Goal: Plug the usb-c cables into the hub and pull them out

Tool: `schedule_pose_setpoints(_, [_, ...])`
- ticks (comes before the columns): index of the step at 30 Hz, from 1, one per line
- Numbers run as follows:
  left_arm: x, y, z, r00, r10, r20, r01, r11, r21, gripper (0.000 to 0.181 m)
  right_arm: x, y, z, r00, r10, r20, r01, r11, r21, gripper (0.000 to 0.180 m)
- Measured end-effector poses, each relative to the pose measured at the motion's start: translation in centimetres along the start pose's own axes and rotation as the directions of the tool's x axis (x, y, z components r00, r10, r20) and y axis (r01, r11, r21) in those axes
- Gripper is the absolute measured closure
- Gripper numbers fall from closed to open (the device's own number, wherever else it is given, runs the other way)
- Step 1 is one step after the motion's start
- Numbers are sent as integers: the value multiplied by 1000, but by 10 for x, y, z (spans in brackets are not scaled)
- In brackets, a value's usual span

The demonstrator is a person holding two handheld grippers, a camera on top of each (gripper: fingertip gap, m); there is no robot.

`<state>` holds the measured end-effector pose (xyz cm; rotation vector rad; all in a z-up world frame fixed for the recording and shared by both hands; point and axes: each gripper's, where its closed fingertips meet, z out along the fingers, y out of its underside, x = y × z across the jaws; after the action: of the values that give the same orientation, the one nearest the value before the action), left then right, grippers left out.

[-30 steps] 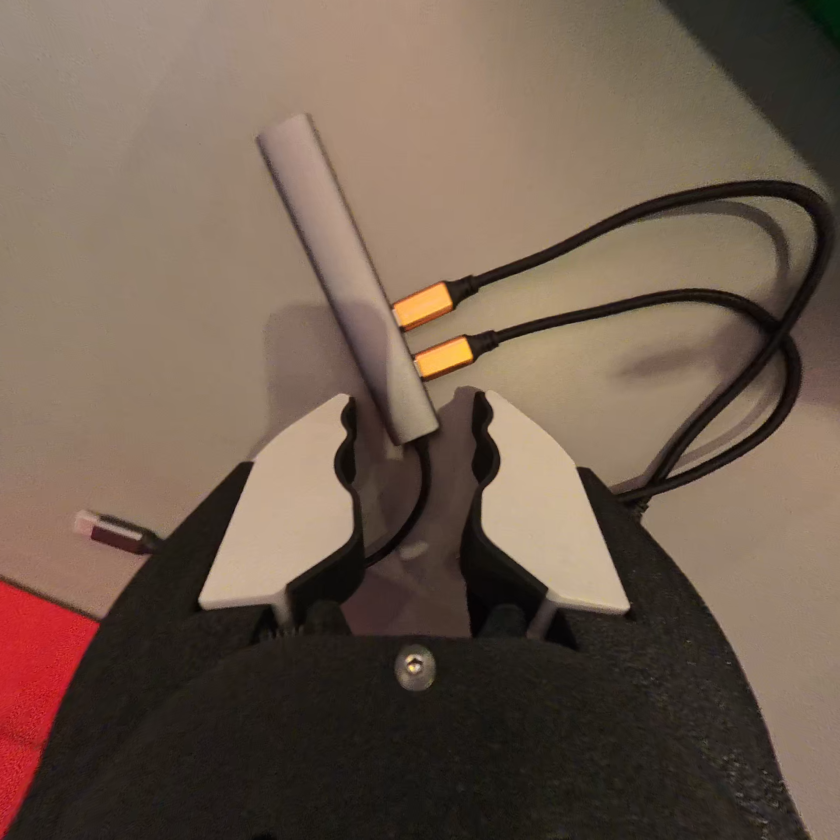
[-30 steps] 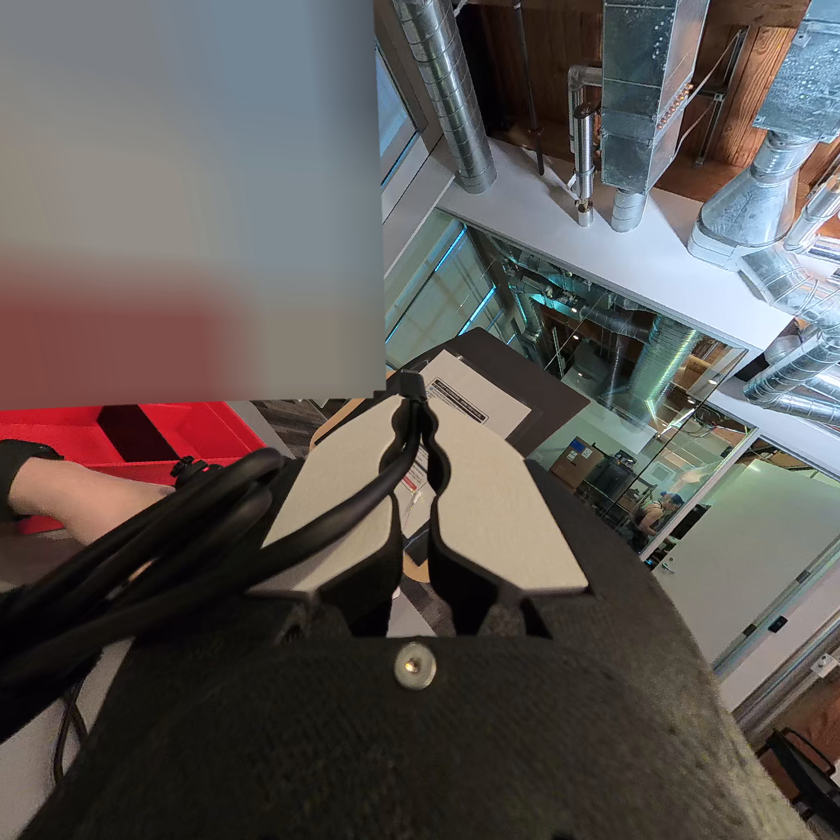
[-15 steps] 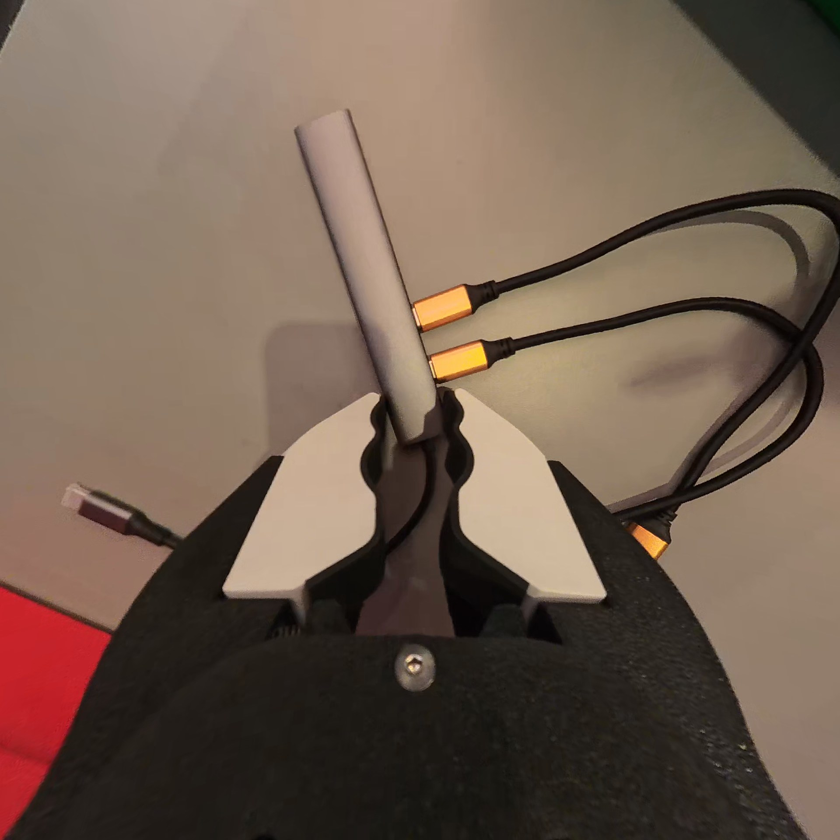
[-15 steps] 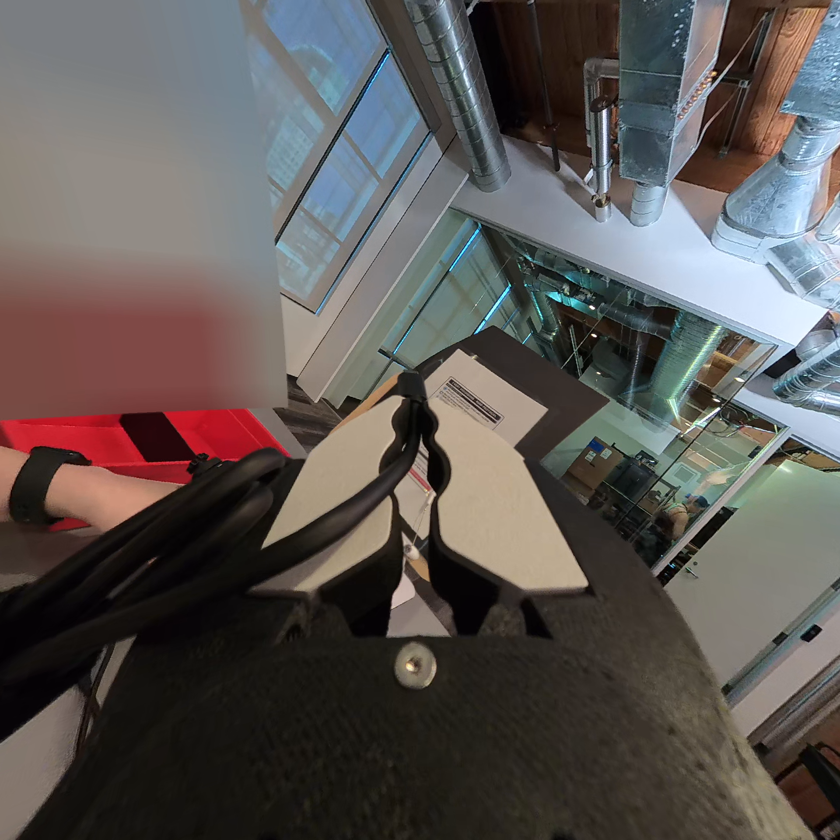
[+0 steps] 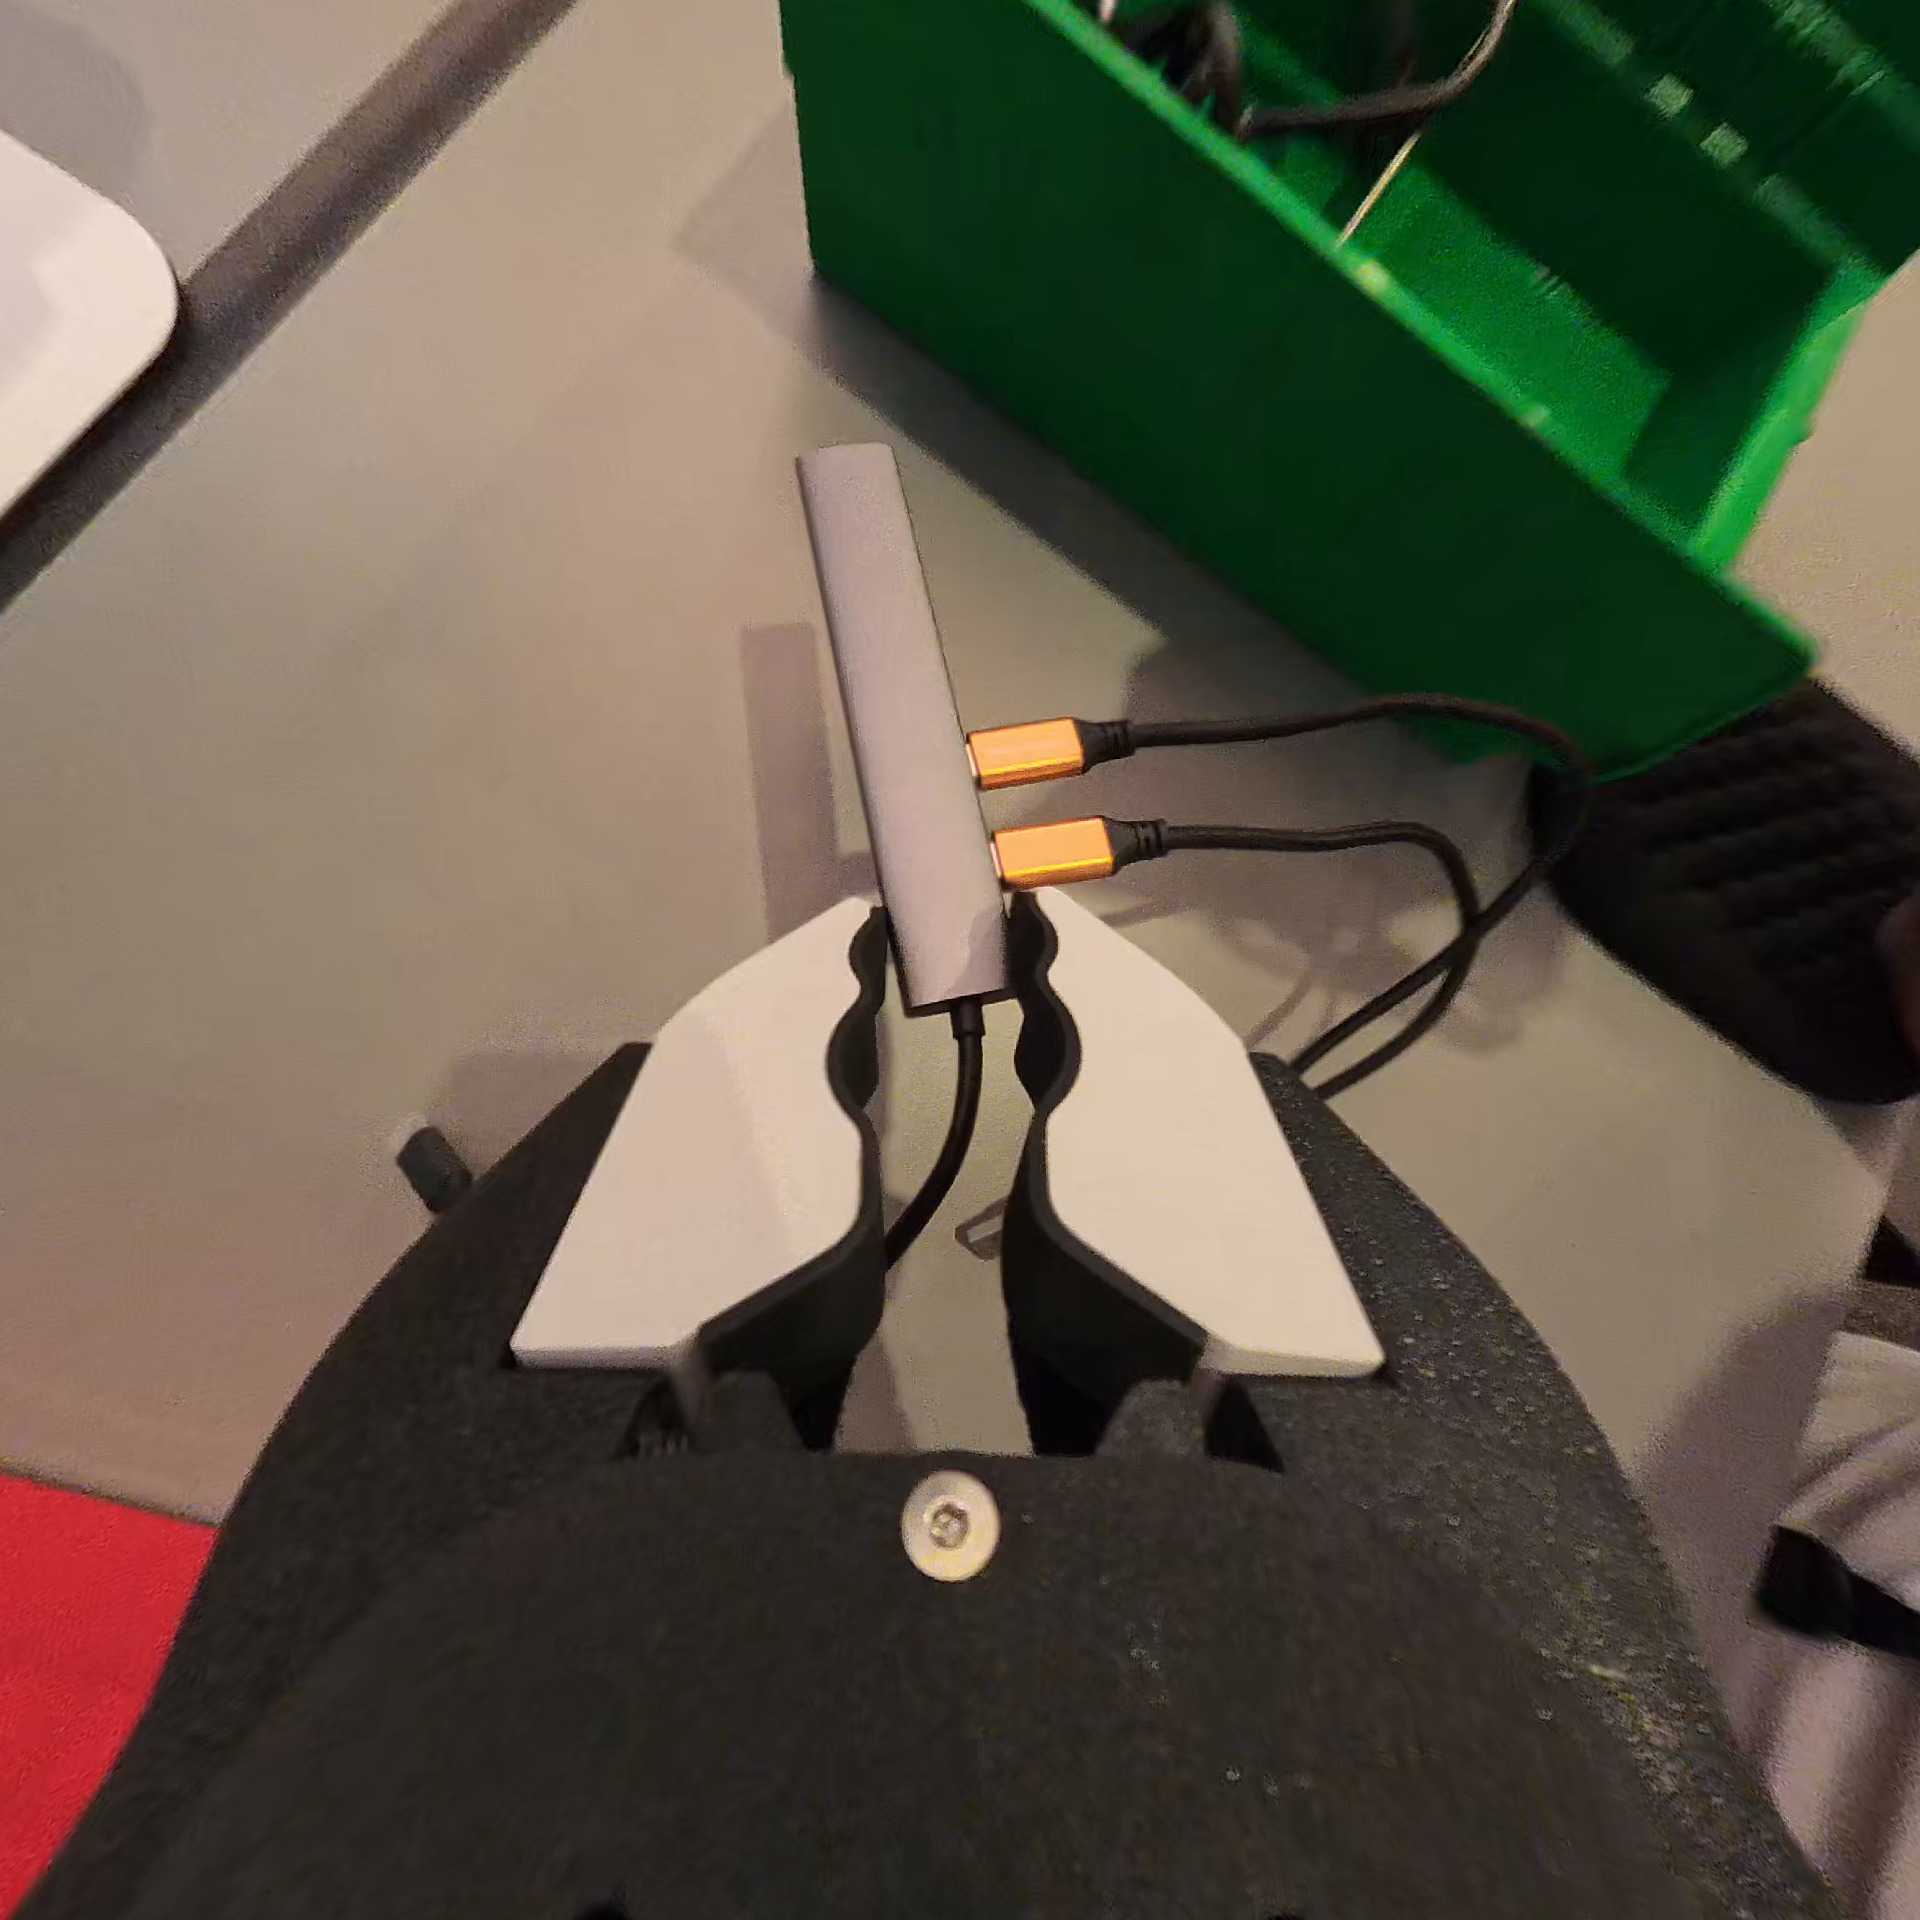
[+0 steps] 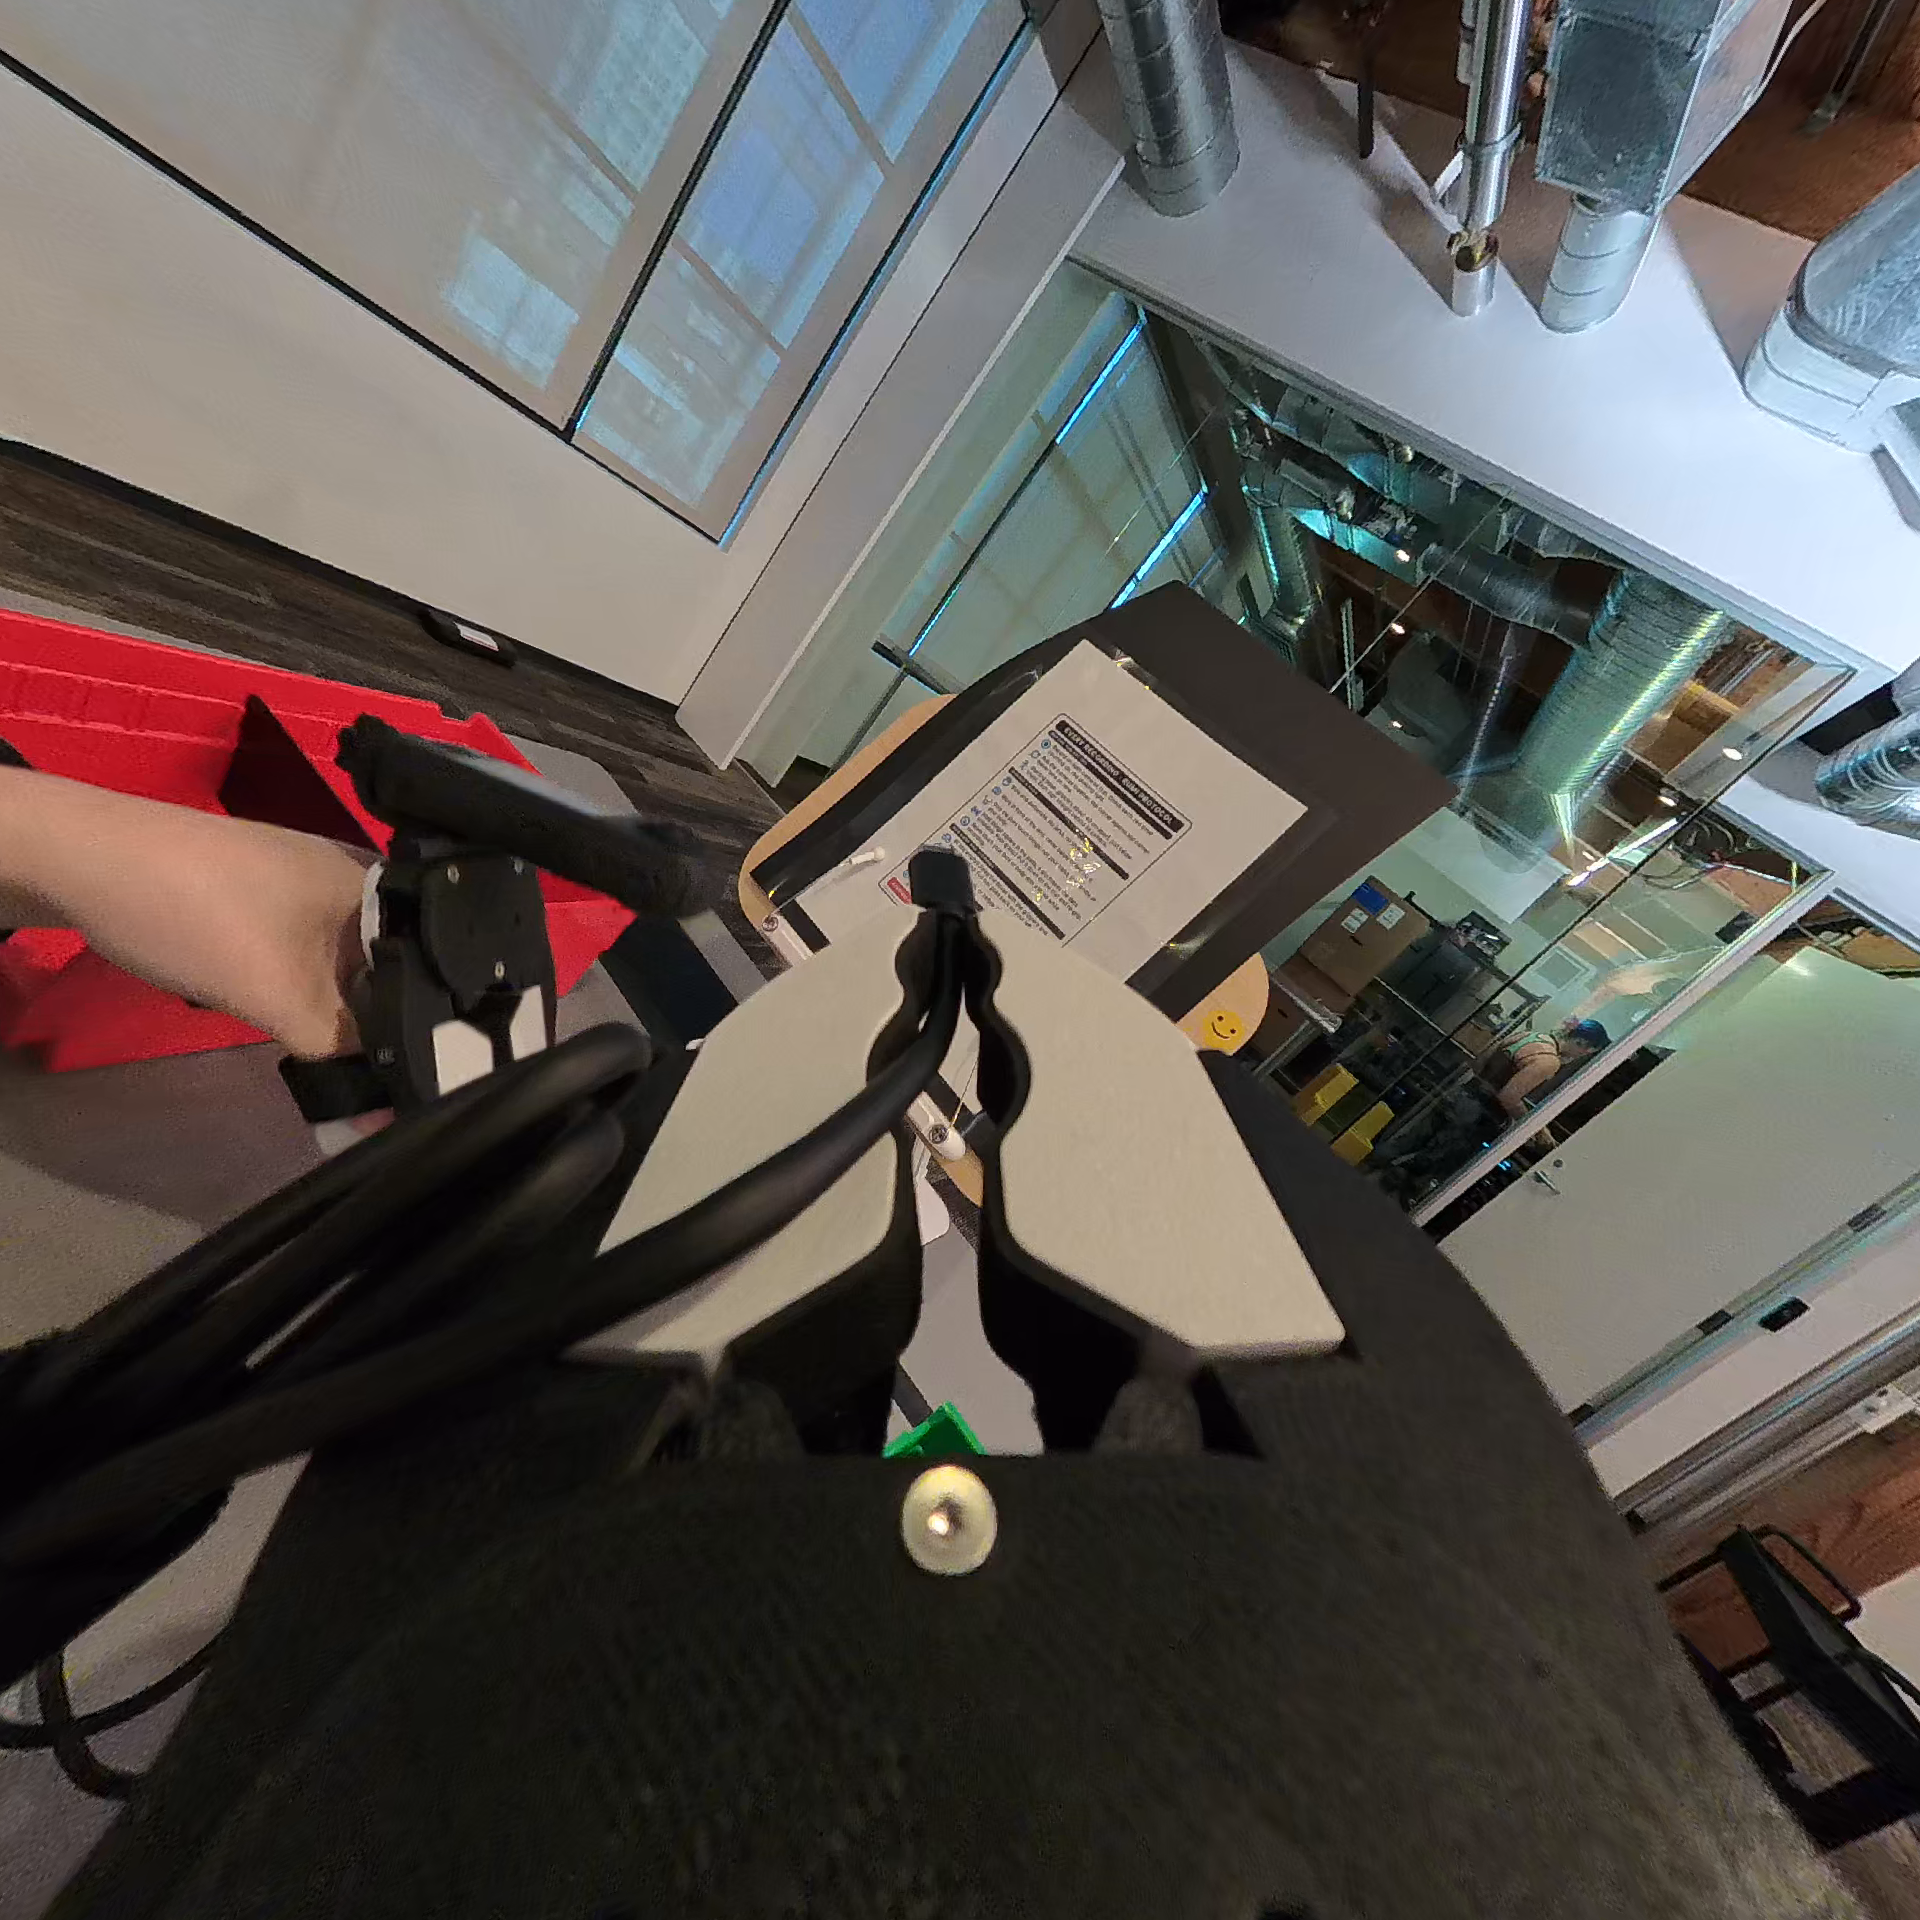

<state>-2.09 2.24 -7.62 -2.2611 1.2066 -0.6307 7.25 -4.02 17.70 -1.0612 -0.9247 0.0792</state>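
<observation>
My left gripper (image 5: 945, 925) is shut on the near end of a slim grey hub (image 5: 888, 707), which points away from me above the grey table (image 5: 416, 727). Two USB-C cables with orange plugs (image 5: 1023, 753) (image 5: 1049, 852) sit in the hub's right side, and their black cords (image 5: 1351, 831) trail right. The hub's own black lead (image 5: 951, 1122) hangs between my fingers. My right gripper (image 6: 951, 956) is shut on a black cable (image 6: 790, 1164), whose black plug end (image 6: 938, 878) sticks out past the tips. More loops of that cable drape over its left finger.
A green bin (image 5: 1247, 364) with cords inside stands just beyond the hub to the right. A black textured object (image 5: 1745, 883) lies at the right. A red bin (image 6: 135, 707) is on the left. In the right wrist view a hand holds the left gripper (image 6: 457, 935), with a sign board (image 6: 1039, 810) behind. There is about 25 cm between the tips of the two grippers. The black textured object (image 5: 1745, 883) lies around 30 cm away from my left fingertips.
My left gripper went from open around the hub's near end to shut on it, then carried it toward the green bin. The right wrist view swung, bringing the other gripper into sight.
</observation>
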Motion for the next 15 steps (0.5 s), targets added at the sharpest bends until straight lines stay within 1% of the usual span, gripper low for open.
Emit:
schedule_pose_setpoints(3, [11,-15,-23,996,-11,-91,19,995,97,159,2,1,0,1000,2,-6,-2,1000,-4,174])
schedule_pose_setpoints(6, [21,-33,-54,984,2,-180,40,972,232,159,4,1,-1,1000,9,-16,-9,1000,2,174])
schedule_pose_setpoints(11, [37,-59,-112,942,57,-331,109,880,462,159,11,4,0,997,52,-53,-52,999,2,174])
schedule_pose_setpoints(15, [52,-73,-148,893,142,-427,154,795,587,159,5,4,8,997,63,-36,-63,998,-2,174])
